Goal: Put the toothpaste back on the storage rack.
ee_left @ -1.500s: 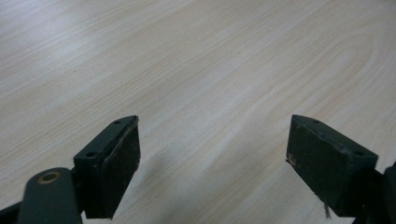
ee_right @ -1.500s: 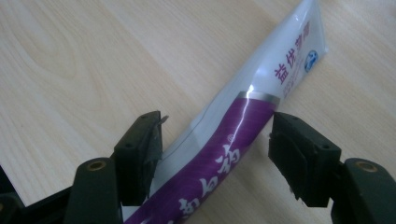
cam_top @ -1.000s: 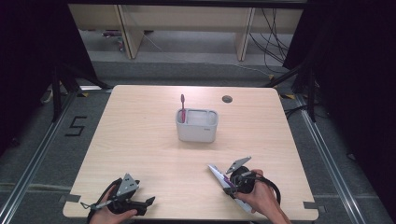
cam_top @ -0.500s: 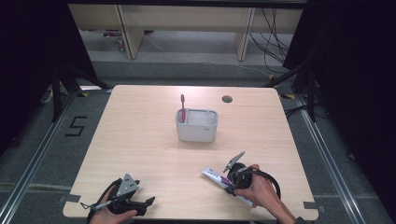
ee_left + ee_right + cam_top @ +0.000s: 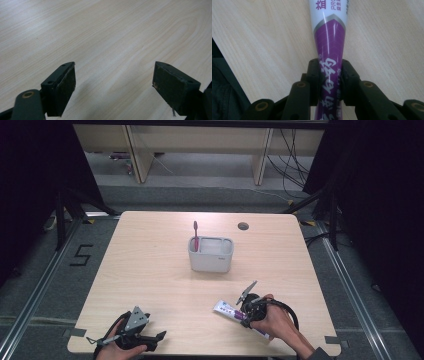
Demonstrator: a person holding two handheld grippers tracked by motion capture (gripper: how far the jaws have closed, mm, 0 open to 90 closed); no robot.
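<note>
A purple and white toothpaste tube (image 5: pixel 226 310) (image 5: pixel 329 40) is pinched between the jaws of my right gripper (image 5: pixel 244 316) (image 5: pixel 329 75), low over the table's near right part. Its white end points left. A white two-compartment holder (image 5: pixel 211 255) stands at the table's middle, with a red toothbrush (image 5: pixel 196 234) upright in its left compartment. My left gripper (image 5: pixel 159 337) (image 5: pixel 113 87) rests at the near left edge, jaws wide apart over bare wood.
The wooden table (image 5: pixel 150 270) has a round cable hole (image 5: pixel 243 226) at the far right. Its near edge runs just below both hands. Dark floor and shelving legs lie beyond the far edge.
My right gripper has drifted slightly left and toward the near edge with the toothpaste tube in it. The left gripper has stayed still.
</note>
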